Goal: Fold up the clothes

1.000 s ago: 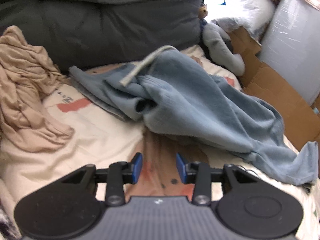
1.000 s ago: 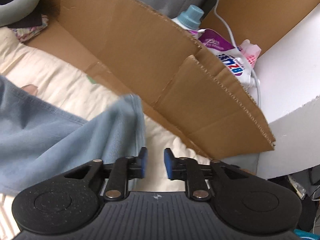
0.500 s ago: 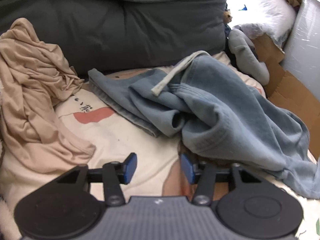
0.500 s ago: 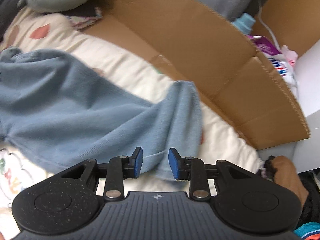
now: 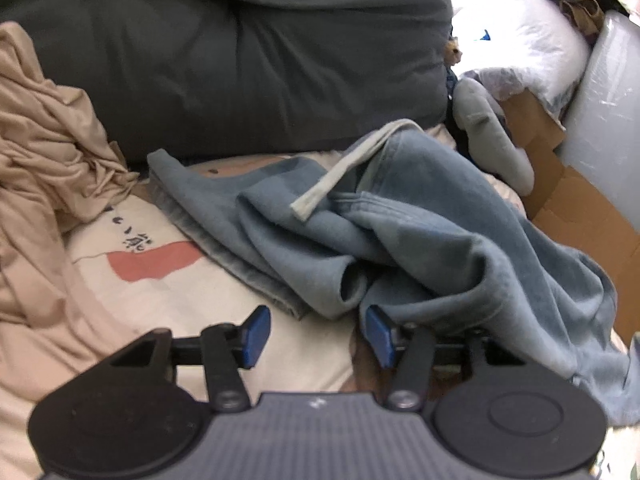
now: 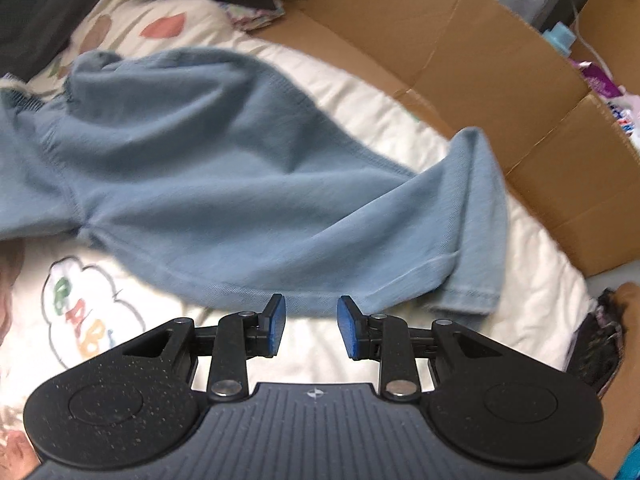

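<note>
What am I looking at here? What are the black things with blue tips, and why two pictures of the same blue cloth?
Those are two hand-held grippers a person carries, each with a camera looking along its blue-tipped jaws. One picture is from the left gripper, the other from the right gripper. Both jaws have just been opening, stand open and hold nothing. On the printed bed cover lies a crumpled blue garment waiting to be folded, with a beige garment at the left and flattened cardboard along the far edge.

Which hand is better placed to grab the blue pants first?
Right, probably. The right gripper has open jaws just short of the pants' hem, while the left gripper faces bunched folds.
</note>
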`<state>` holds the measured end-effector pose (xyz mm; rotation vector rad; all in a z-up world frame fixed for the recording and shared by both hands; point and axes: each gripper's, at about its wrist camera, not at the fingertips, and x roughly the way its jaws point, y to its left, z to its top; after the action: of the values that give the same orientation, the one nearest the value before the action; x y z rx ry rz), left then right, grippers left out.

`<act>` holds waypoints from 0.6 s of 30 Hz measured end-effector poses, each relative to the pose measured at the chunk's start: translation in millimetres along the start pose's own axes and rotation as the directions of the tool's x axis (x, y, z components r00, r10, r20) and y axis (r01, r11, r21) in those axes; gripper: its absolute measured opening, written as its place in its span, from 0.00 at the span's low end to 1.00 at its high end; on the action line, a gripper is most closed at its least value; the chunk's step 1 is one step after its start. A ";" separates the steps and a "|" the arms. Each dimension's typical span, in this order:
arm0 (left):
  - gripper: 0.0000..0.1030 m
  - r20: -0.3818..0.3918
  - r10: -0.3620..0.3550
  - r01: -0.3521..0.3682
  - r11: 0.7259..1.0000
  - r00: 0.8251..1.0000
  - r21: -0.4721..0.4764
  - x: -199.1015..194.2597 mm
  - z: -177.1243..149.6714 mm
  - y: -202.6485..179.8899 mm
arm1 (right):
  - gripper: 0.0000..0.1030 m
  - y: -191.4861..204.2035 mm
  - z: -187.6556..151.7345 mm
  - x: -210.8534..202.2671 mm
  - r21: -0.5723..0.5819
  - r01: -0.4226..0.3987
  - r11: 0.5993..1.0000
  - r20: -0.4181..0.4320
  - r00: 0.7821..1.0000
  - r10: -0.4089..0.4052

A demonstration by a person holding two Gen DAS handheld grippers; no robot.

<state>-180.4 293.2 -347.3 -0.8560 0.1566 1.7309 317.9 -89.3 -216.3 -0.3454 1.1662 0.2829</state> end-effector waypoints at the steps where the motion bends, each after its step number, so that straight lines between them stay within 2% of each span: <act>1: 0.52 0.003 -0.005 0.005 1.000 1.000 -0.005 2.9 0.3 0.4 | 0.34 4.2 -3.8 0.3 0.010 -0.008 1.000 -0.001 1.000 0.008; 4: 0.47 0.010 -0.011 0.011 1.000 1.000 -0.011 9.3 1.0 0.7 | 0.34 15.9 -15.8 1.0 0.039 -0.033 0.999 -0.007 0.999 0.033; 6: 0.39 0.005 -0.016 0.016 1.000 1.000 -0.019 14.1 1.1 2.3 | 0.34 24.3 -25.1 2.2 0.054 -0.050 0.997 -0.013 0.999 0.050; 8: 0.26 -0.003 -0.025 0.025 0.999 1.000 -0.030 18.8 1.2 4.5 | 0.34 32.7 -34.6 3.9 0.074 -0.071 0.995 -0.024 0.997 0.073; 11: 0.16 -0.008 -0.039 0.039 0.999 0.999 -0.033 18.3 1.2 4.7 | 0.34 46.1 -49.1 5.8 0.102 -0.109 0.989 -0.040 0.993 0.114; 18: 0.13 -0.002 -0.053 0.053 0.999 0.999 0.008 -2.1 -0.4 1.2 | 0.34 82.9 -74.8 11.3 0.123 -0.175 0.977 -0.060 0.981 0.183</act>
<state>-181.1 290.9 -346.6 -0.8489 0.1410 1.6788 226.5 -43.7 -262.9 -0.1476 1.2810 0.3601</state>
